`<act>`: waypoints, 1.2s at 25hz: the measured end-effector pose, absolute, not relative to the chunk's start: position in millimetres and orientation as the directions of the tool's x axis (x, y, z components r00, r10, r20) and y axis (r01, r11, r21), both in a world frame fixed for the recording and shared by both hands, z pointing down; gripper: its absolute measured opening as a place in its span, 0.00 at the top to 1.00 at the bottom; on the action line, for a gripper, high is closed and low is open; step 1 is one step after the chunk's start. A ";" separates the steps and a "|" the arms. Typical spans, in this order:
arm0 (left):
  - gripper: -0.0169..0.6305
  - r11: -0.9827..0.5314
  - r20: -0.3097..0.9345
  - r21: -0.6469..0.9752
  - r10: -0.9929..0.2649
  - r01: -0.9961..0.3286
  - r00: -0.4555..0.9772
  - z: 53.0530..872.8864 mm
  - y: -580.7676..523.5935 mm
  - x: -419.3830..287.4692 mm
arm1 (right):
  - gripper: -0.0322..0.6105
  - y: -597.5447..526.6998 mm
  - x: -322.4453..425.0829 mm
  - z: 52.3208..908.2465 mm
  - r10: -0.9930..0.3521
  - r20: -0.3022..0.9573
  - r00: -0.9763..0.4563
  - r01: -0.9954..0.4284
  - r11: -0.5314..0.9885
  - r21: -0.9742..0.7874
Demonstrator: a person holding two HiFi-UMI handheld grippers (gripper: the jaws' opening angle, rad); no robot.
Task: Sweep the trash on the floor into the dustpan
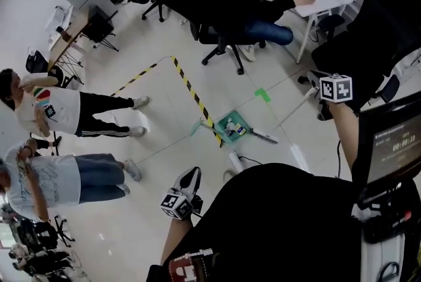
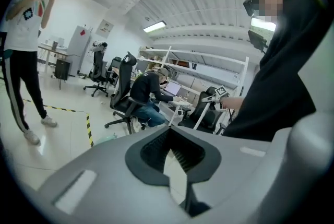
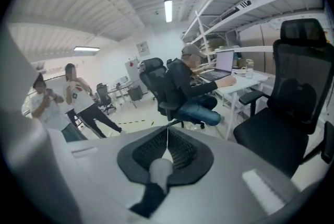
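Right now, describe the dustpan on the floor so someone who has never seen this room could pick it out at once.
Find the yellow-and-black striped tape that makes a corner on the pale floor. Follow the leg running toward the wearer to its near end: the dustpan sits right there. It is the only teal-green tray with scraps in it, unlike the flat green tape patch farther off.
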State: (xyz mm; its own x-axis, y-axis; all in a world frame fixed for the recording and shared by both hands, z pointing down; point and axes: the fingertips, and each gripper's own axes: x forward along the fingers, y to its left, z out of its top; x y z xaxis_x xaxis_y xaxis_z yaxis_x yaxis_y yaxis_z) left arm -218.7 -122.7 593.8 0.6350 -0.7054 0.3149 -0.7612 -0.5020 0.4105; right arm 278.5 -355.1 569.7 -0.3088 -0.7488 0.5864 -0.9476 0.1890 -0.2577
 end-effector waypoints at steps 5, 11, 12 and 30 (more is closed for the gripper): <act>0.97 -0.439 0.310 0.433 -0.748 -0.787 0.588 564.7 -87.2 -139.0 | 0.95 -340.3 292.7 564.2 -0.687 0.555 -0.468 -0.884 0.354 -0.307; 0.97 -0.394 0.321 0.407 -0.783 -0.824 0.533 551.6 -17.5 -121.7 | 0.95 -288.9 264.0 579.4 -0.605 0.545 -0.580 -0.814 0.456 -0.361; 0.97 -0.382 0.320 0.406 -0.792 -0.830 0.520 549.0 -8.4 -125.7 | 0.94 -277.4 252.9 578.7 -0.590 0.546 -0.595 -0.802 0.478 -0.357; 0.97 -0.601 0.273 0.395 -0.645 -0.695 0.714 573.3 204.0 -222.8 | 0.95 -23.3 143.5 527.4 -0.645 0.558 -0.522 -0.843 0.489 -0.224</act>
